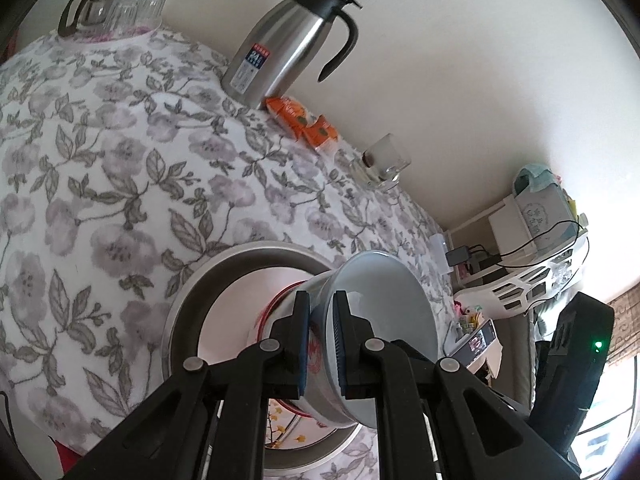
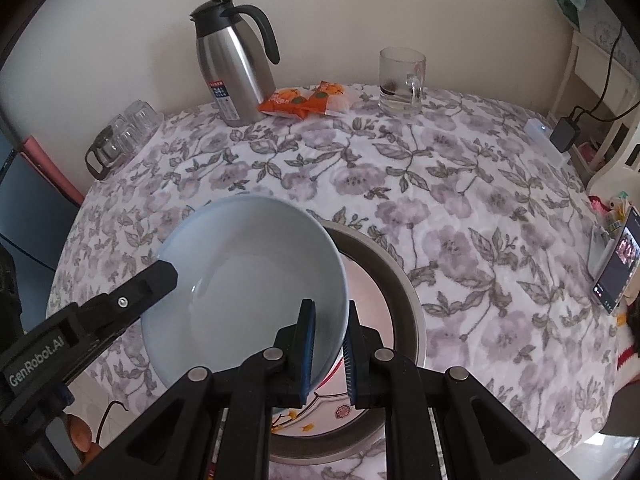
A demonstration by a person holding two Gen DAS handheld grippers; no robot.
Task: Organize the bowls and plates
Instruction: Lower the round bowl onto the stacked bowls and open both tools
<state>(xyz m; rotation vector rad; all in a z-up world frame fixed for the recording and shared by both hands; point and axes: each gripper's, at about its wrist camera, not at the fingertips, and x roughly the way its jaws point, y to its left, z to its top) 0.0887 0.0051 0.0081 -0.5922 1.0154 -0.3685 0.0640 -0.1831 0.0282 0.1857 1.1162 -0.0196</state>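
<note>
Two-handed grip on a pale blue bowl (image 2: 248, 280) above a steel basin (image 2: 404, 300) on the floral-clothed tabletop (image 2: 460, 200). The right hand-held gripper (image 2: 330, 344) is clamped on the bowl's near rim, one blue pad inside and one outside the wall. The left hand-held gripper (image 1: 322, 340) is clamped on the opposite rim; in the right wrist view its black finger (image 2: 140, 292) overlaps the bowl's left edge. The bowl is tilted, its opening turned toward the right wrist camera. Inside the basin lies a white plate (image 1: 248, 300) with red edging and a flower motif, partly hidden by the bowl. At the far side of the tabletop stand a steel thermos jug (image 2: 232, 68), orange snack packets (image 2: 304, 100) and a glass mug (image 2: 402, 80).
</note>
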